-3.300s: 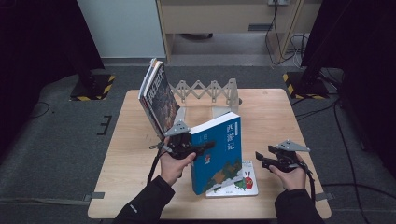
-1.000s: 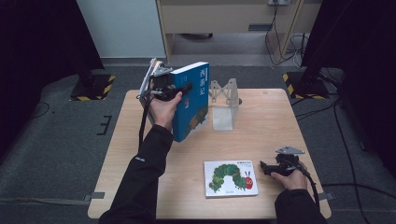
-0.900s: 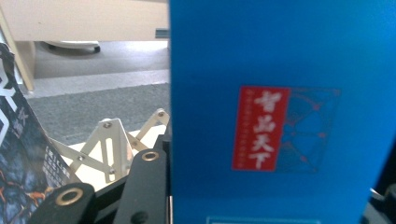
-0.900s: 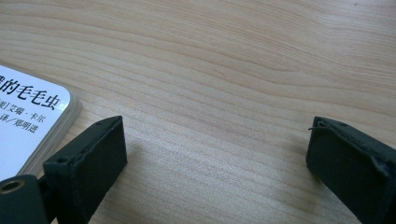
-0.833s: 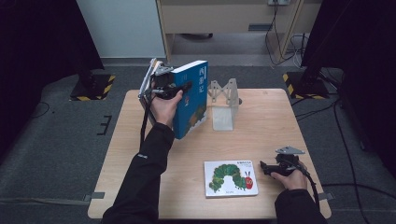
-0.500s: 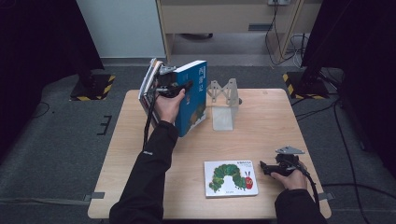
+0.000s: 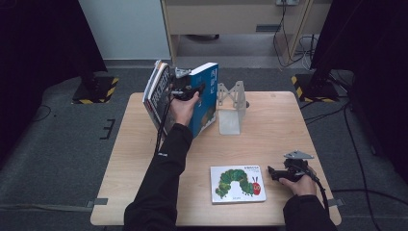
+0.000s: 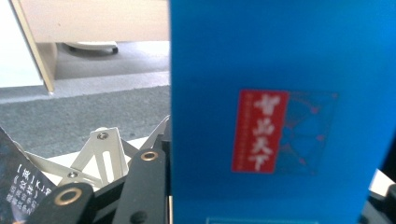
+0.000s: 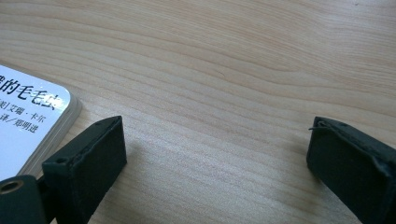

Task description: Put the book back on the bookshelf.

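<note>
A tall blue book [image 7: 204, 98] stands upright at the far left of the wooden table [image 7: 274, 120], with my left gripper [image 7: 190, 90] shut on its upper part. In the left gripper view its blue cover with a red label [image 8: 280, 116] sits between the jaws. A dark book [image 7: 156, 94] leans just left of it. A caterpillar picture book [image 7: 237, 183] lies flat near the front edge. My right gripper [image 7: 274, 173] rests on the table just right of that book, open, with bare wood between its jaws [image 9: 215, 158]; the book's corner [image 9: 28, 121] lies beside the left jaw.
A white metal folding book rack [image 7: 231, 103] stands at the back middle, just right of the blue book. Beyond the table's far edge are grey floor, a wooden cabinet [image 7: 231, 19] and cables. Black stands with striped bases flank the table.
The left hand has carried the blue book slightly left and down, closer to the dark book. The right gripper and the picture book have stayed put.
</note>
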Demonstrator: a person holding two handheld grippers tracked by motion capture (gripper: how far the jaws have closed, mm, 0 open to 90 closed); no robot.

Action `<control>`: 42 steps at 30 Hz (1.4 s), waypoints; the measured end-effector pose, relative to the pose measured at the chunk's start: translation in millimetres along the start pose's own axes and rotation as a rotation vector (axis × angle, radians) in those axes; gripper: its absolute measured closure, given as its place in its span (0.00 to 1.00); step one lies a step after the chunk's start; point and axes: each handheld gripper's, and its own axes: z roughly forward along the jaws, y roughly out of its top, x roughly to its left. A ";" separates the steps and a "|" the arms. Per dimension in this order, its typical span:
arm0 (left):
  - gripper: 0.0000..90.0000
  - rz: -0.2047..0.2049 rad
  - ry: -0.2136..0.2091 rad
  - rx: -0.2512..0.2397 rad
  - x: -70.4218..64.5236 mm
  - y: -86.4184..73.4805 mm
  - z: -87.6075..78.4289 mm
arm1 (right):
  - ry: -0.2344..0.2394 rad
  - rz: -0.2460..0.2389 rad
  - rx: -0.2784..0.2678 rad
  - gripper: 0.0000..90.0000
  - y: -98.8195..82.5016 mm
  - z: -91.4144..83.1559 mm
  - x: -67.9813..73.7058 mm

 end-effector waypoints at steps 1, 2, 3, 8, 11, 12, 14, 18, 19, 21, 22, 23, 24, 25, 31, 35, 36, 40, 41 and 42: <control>0.68 -0.004 -0.002 -0.008 0.0 -2.6 1.1 | 0.000 0.000 0.000 0.06 0.0 0.0 0.0; 0.68 -0.007 -0.003 -0.008 0.2 -3.9 1.8 | 0.000 0.002 -0.001 0.06 0.0 0.0 0.1; 0.68 -0.011 -0.005 -0.009 0.6 -6.0 2.4 | 0.000 0.002 -0.001 0.06 0.0 0.0 0.1; 0.67 0.013 -0.001 -0.001 -1.5 -15.3 4.4 | 0.000 0.000 0.000 0.06 0.0 0.0 0.0; 0.67 0.012 -0.005 -0.012 -1.1 -18.1 1.9 | 0.000 0.002 -0.001 0.06 0.0 0.0 0.2; 0.67 0.004 -0.006 -0.017 -0.1 -19.4 0.7 | 0.000 0.002 -0.001 0.06 0.0 0.0 0.2; 0.67 0.004 -0.002 -0.025 0.2 -22.6 -2.4 | 0.000 0.001 -0.001 0.06 0.0 0.1 0.3; 0.67 0.023 0.007 -0.030 -2.7 -29.0 -7.5 | 0.001 0.000 -0.002 0.06 0.0 0.2 0.3; 0.67 0.019 0.011 -0.029 -3.3 -30.2 -9.2 | 0.001 0.001 -0.001 0.06 0.0 0.1 0.4; 0.67 0.022 0.021 -0.027 -5.1 -33.1 -12.9 | 0.001 0.000 -0.002 0.06 0.0 0.2 0.3; 0.67 0.026 0.028 -0.019 -5.7 -34.4 -15.4 | 0.001 -0.001 -0.003 0.06 0.0 0.2 0.3; 0.67 0.027 0.033 -0.014 -6.0 -35.8 -17.7 | 0.001 0.000 -0.002 0.06 0.0 0.2 0.3; 0.67 0.035 0.040 -0.012 -5.5 -37.2 -19.9 | 0.001 0.000 -0.002 0.06 0.0 0.2 0.3; 0.66 0.039 0.045 -0.004 -5.1 -38.7 -22.5 | 0.002 0.001 -0.001 0.06 0.0 0.1 0.4; 0.66 0.016 0.049 0.000 0.2 -51.7 -35.4 | 0.001 0.002 -0.002 0.06 0.1 0.2 0.6; 0.66 0.012 0.044 -0.009 3.0 -58.1 -40.5 | 0.001 0.002 -0.001 0.06 0.1 0.2 0.6; 0.66 0.020 0.053 -0.010 2.7 -59.8 -41.9 | 0.001 0.002 -0.001 0.06 0.1 0.2 0.6; 0.66 0.021 0.045 -0.027 1.7 -64.6 -45.5 | 0.002 0.003 -0.002 0.06 0.0 0.2 0.7; 0.66 0.027 0.044 -0.026 0.6 -65.1 -46.4 | 0.001 0.002 -0.001 0.06 0.0 0.2 0.6; 0.66 0.031 0.042 -0.027 -0.4 -65.7 -47.0 | 0.000 0.002 -0.002 0.06 0.0 0.2 0.7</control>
